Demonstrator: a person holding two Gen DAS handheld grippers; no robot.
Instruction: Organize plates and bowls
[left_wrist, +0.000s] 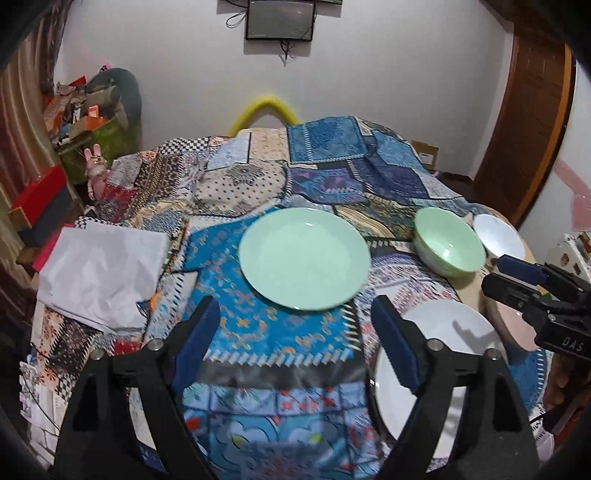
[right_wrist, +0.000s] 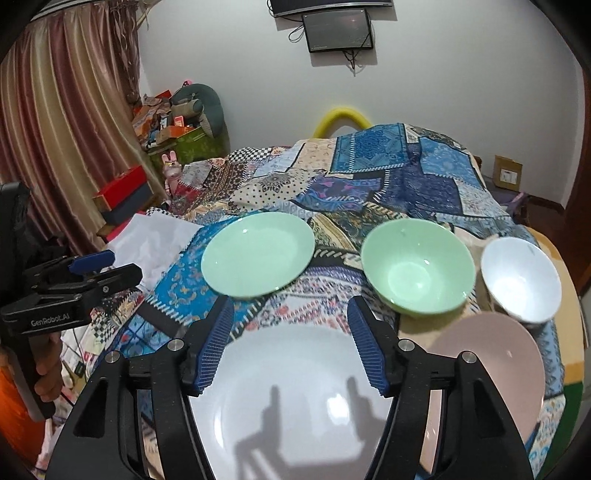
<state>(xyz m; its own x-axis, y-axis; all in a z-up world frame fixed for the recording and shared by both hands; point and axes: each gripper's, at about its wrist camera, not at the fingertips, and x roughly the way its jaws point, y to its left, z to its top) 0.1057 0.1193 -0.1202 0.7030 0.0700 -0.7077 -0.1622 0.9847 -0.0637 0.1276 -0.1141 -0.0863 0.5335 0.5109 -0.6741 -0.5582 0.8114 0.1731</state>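
A round table draped in a patchwork cloth (left_wrist: 258, 177) of blue, beige and checked prints fills both views. In the left wrist view, the left gripper (left_wrist: 295, 343) occupies the lower centre, its blue-padded fingers (left_wrist: 197, 339) spread wide with nothing between them, only cloth below. Just above it, at frame centre, lies a flat mint-green ceramic plate (left_wrist: 304, 258). To the right of that sit a mint-green bowl (left_wrist: 448, 242) and, touching or nearly touching it at the far right, a white bowl (left_wrist: 498, 236). A white plate (left_wrist: 443, 354) lies at lower right, with the rim of a pale pink plate (left_wrist: 509, 328) beside it. A crumpled white sheet (left_wrist: 103, 273) lies at the left.

In the right wrist view, the right gripper (right_wrist: 291, 347) sits low at centre, fingers apart and empty, above the white plate's far edge; their shadow falls on the plate. The pink plate lies at lower right, partly tucked under the white one. A hand (right_wrist: 48, 373) at the left edge grips the other gripper's handle.
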